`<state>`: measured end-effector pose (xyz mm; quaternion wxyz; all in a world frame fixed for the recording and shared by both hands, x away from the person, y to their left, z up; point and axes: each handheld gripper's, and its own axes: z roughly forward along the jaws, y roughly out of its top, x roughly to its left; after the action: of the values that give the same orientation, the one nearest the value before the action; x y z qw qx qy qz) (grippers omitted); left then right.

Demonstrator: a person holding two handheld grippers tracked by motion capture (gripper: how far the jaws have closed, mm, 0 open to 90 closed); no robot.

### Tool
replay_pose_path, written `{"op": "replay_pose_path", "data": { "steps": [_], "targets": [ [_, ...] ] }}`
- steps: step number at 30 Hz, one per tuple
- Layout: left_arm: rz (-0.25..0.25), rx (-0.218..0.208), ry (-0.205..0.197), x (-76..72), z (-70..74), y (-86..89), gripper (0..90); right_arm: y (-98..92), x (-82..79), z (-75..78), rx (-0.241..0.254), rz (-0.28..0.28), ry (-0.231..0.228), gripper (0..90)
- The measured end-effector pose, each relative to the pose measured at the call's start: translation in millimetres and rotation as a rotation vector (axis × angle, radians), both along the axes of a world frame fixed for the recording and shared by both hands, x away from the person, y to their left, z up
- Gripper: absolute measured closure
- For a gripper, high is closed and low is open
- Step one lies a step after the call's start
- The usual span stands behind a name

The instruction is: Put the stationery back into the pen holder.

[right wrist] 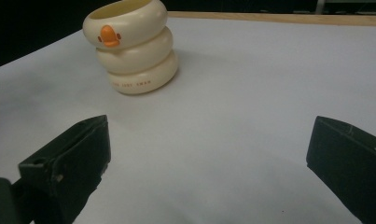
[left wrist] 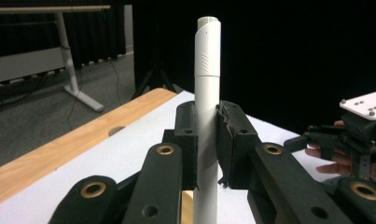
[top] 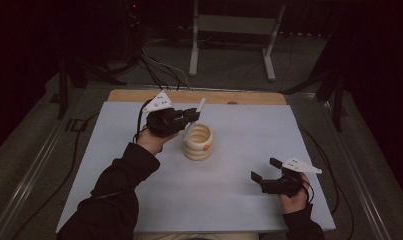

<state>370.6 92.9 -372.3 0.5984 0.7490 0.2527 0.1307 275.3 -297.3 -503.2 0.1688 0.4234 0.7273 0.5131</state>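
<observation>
A white pen point(top: 200, 105) stands nearly upright, its top leaning slightly away, clamped in my left gripper point(top: 193, 117) just left of and above a cream ring-stacked holder point(top: 199, 142) with an orange duck bill. In the left gripper view the pen point(left wrist: 207, 84) rises between the pads of the left gripper point(left wrist: 207, 128), which is shut on its barrel. Its lower end hangs at the holder's rim, partly hidden. My right gripper point(top: 265, 170) rests low near the table's front right, jaws wide open. In the right gripper view, the right gripper point(right wrist: 209, 154) faces the holder point(right wrist: 134, 51) with nothing between its jaws.
A pale mat point(top: 239, 205) covers the table, with a wooden strip point(top: 139, 95) along its far edge. Cables point(top: 159, 70) and a white desk frame point(top: 229, 25) lie on the floor beyond. A metal rail point(top: 34, 165) runs along the left side.
</observation>
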Motion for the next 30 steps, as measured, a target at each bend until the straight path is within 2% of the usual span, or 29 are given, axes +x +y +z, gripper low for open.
{"op": "replay_pose_path", "data": {
  "steps": [3, 4, 7, 10, 16, 21, 23, 30],
  "targets": [
    [0.002, -0.013, -0.011, 2.6, -0.9, -1.8, 79.6, -0.1, -0.2, 0.2, 0.000, 0.000, 0.000, 0.0],
    [0.002, -0.036, -0.021, 4.8, -2.0, -2.6, 79.6, -0.1, -0.3, 0.3, 0.001, 0.000, -0.001, 0.0],
    [-0.002, -0.059, -0.028, 8.2, -3.7, -3.1, 79.6, -0.3, -0.3, 0.4, 0.002, 0.000, -0.001, 0.0],
    [0.009, -0.070, -0.043, 13.8, -9.0, -5.2, 79.5, -0.5, -0.4, 0.5, 0.003, 0.000, -0.002, 0.0],
    [0.016, -0.091, -0.033, 20.5, -18.4, -6.6, 79.5, -0.7, -0.6, 0.8, 0.005, 0.001, -0.001, 0.0],
    [0.035, -0.108, -0.038, 27.8, -37.4, -7.0, 79.5, -1.5, -0.5, 0.7, 0.006, 0.001, -0.002, 0.0],
    [0.047, -0.129, -0.036, 30.4, -45.1, -6.4, 79.5, -1.7, -0.5, 0.8, 0.007, 0.001, -0.003, 0.0],
    [0.055, -0.153, -0.024, 33.1, -55.7, -7.0, 79.5, -2.0, -0.7, 1.0, 0.010, 0.002, -0.002, 0.0]
  ]
}}
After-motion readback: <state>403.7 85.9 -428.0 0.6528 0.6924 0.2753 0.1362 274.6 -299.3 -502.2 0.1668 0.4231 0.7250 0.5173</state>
